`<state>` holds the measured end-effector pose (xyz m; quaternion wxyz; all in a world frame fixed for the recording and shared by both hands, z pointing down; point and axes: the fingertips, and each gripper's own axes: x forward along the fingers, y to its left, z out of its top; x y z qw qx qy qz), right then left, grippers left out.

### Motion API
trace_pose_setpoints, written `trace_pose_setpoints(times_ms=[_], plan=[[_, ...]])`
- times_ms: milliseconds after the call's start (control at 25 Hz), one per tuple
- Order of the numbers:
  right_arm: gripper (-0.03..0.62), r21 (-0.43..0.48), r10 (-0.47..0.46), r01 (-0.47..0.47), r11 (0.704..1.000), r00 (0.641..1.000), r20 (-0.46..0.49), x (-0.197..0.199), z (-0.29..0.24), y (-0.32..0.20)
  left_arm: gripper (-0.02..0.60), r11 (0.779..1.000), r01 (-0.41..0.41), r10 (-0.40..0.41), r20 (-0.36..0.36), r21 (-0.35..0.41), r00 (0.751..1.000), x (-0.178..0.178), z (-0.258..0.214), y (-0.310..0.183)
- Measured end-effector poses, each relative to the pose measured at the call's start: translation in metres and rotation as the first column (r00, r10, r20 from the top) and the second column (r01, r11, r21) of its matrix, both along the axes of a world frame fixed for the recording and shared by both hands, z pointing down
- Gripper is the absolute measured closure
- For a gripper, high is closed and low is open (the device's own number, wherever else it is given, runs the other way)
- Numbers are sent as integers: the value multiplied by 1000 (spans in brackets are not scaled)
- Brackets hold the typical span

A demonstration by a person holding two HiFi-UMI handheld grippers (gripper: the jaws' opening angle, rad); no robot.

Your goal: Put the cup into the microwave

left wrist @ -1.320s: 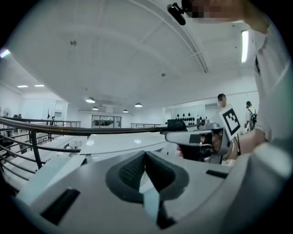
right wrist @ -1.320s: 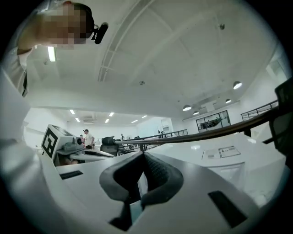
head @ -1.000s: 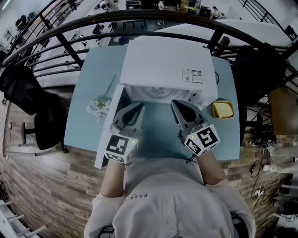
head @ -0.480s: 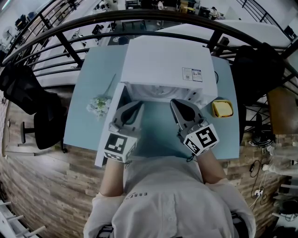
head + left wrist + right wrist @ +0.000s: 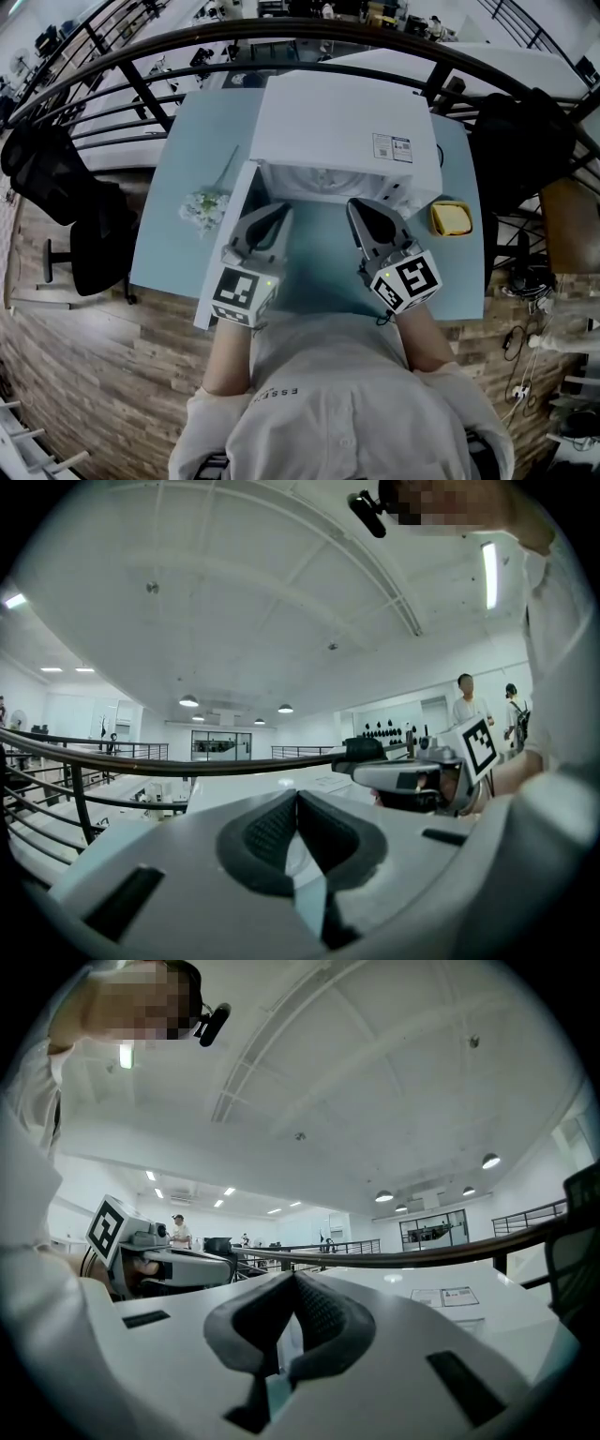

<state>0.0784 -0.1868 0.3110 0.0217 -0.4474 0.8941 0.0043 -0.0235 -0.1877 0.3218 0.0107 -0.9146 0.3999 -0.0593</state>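
The white microwave (image 5: 337,122) stands at the back of the light-blue table (image 5: 319,267), its door (image 5: 223,251) swung open to the left. No cup shows in any view; the microwave's top hides its inside. Both grippers are held level side by side just in front of the opening. My left gripper (image 5: 278,212) is shut with nothing between its jaws, its tips meeting in the left gripper view (image 5: 298,797). My right gripper (image 5: 358,208) is shut and empty as well (image 5: 293,1279).
A small bunch of pale flowers (image 5: 204,208) lies on the table left of the door. A yellow object (image 5: 450,218) sits to the right of the microwave. A black railing (image 5: 141,56) curves behind the table, with dark chairs (image 5: 84,234) on both sides.
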Motion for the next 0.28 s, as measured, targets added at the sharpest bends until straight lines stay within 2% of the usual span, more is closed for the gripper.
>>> trace_pose_setpoints(times_ms=[280], plan=[[579,5,0,0,1000,1000,-2,-8,-6,8,578,1000,10,-10,0,6,1000,-11,-6,6]])
